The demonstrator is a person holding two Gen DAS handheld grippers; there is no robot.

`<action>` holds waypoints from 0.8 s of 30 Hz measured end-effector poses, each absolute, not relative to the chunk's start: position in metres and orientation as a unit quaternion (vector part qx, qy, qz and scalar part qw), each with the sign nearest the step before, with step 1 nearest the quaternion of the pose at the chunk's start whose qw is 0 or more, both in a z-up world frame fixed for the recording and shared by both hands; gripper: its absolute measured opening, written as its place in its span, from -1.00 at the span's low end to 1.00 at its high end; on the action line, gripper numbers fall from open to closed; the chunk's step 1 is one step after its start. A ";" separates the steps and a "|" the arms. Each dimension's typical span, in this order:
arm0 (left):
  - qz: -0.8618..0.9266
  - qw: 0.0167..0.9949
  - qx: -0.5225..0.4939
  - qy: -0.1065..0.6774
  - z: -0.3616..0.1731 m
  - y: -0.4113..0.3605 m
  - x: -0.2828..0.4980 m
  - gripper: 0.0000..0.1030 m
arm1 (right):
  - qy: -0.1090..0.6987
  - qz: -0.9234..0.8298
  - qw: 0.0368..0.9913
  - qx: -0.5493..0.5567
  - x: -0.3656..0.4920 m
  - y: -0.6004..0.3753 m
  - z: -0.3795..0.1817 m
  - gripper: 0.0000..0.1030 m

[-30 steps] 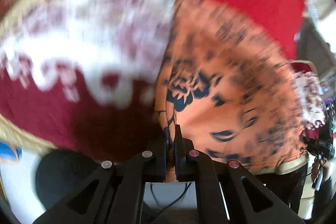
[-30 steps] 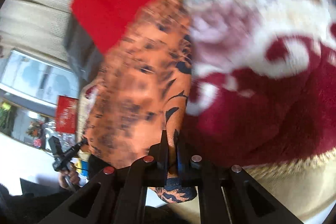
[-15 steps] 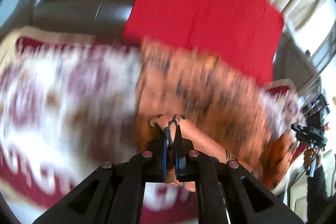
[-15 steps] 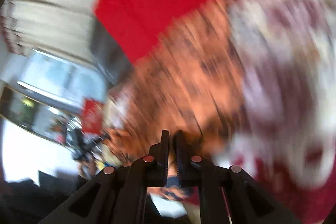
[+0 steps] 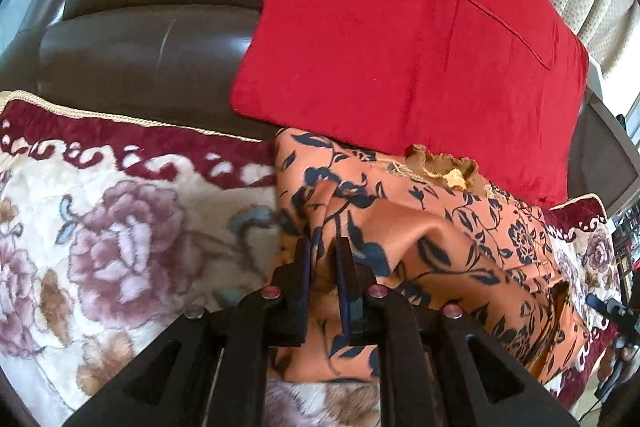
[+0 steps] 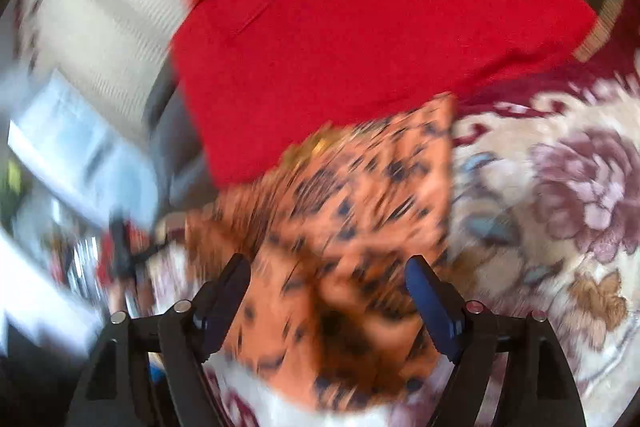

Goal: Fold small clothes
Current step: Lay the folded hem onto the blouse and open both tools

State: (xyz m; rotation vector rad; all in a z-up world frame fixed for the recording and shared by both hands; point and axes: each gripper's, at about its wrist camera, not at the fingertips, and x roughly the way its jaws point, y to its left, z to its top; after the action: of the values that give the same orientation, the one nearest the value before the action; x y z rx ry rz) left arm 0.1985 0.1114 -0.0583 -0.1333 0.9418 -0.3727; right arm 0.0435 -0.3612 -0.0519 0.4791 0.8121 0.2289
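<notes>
Altogether, one orange floral garment (image 5: pixel 436 227) lay bunched on one floral blanket (image 5: pixel 120 235), its far edge touching one red cushion (image 5: pixel 404 39) that leaned against the dark leather sofa back (image 5: pixel 152 11). Two grippers were present, one per view. The left gripper (image 5: pixel 322 267) had its fingers (image 5: pixel 302 279) nearly together, pinching a fold of the garment's near left part. The right gripper (image 6: pixel 326 287) had its fingers (image 6: pixel 430 303) spread wide, one on each side of the garment (image 6: pixel 352 227), with the cloth lying loose between them.

Only the left wrist view was sharp: it showed the dark blue flower print and a frilled tan trim (image 5: pixel 440 167) at the garment's far edge. The right wrist view was motion-blurred; it showed the cushion (image 6: pixel 360 27), the blanket (image 6: pixel 560 195) and a pale curtain (image 6: pixel 100 11) at upper left.
</notes>
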 end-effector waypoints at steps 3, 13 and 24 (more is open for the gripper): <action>-0.178 0.870 -0.069 0.455 -0.057 0.109 0.200 -0.76 | 0.403 0.147 0.889 0.163 0.062 -0.339 -0.043 0.61; -0.177 0.876 -0.049 0.447 -0.047 0.113 0.193 -0.95 | 0.459 0.197 0.862 0.088 0.097 -0.302 -0.061 -0.83; -0.145 0.913 -0.053 0.377 0.011 0.089 0.268 -0.99 | 0.304 0.032 0.924 0.229 0.156 -0.424 -0.012 -0.74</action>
State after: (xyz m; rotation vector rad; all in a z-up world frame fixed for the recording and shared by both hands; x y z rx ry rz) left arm 0.2678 0.0894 0.0110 -0.1093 0.7772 -0.2977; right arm 0.1555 -0.4244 -0.0120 0.4704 0.6243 0.0648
